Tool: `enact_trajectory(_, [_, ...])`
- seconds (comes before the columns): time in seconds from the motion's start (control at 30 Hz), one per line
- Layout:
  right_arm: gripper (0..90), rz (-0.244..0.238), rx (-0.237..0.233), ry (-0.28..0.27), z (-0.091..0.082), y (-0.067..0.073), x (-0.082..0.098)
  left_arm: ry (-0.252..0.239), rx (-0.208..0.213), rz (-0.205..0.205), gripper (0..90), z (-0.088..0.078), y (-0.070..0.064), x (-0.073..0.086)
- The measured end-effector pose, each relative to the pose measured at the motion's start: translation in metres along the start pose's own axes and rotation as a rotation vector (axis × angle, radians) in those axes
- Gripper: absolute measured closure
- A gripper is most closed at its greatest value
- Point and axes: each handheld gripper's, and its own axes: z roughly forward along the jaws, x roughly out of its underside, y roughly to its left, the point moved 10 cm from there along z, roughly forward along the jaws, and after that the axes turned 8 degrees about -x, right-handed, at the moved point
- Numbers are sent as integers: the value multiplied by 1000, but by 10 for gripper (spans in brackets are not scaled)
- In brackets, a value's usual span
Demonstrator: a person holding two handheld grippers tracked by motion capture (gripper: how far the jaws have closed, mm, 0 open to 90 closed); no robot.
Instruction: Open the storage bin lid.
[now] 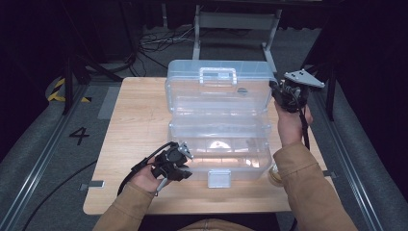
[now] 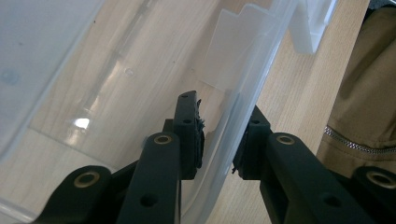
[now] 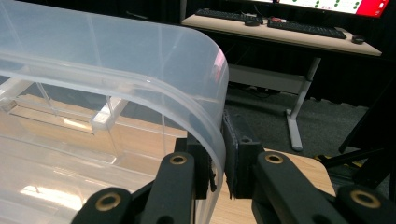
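Observation:
A clear plastic toolbox stands open on the wooden table (image 1: 139,120), its lid (image 1: 216,91) tipped up at the back and its base (image 1: 226,156) in front. My left gripper (image 1: 185,167) is at the base's front left corner. In the left gripper view its jaws (image 2: 222,114) straddle the base's front wall (image 2: 252,70), one inside and one outside, with a gap still showing at the inner pad. My right gripper (image 1: 276,95) is at the lid's right edge. In the right gripper view it (image 3: 218,144) is shut on the lid's rounded rim (image 3: 205,84).
A white latch (image 1: 219,178) hangs at the base's front middle, and the carry handle (image 1: 218,75) sits on the lid. A small round object (image 1: 274,176) lies by the right sleeve. A metal frame (image 1: 235,21) stands beyond the table. A desk with keyboards (image 3: 280,28) is farther off.

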Motion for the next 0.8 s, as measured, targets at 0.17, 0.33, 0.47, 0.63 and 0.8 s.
enact_trajectory(0.17, [835, -3, 6, 13, 6, -3, -2, -1, 3, -15, 739, 0, 0, 0])
enact_trajectory(0.33, [838, -2, 8, 24, 12, -5, -3, 6, 38, -68, 726, -1, 1, 0])
enact_trajectory(0.47, [840, -2, 9, 34, 19, -8, -4, -5, 44, -72, 724, -1, 1, 0])
enact_trajectory(0.63, [841, 6, 1, 46, 28, -11, -6, -13, 33, -54, 728, 0, 1, 0])
enact_trajectory(0.8, [838, 26, -14, 76, 37, -14, -7, -29, 20, -53, 728, 0, 0, 1])
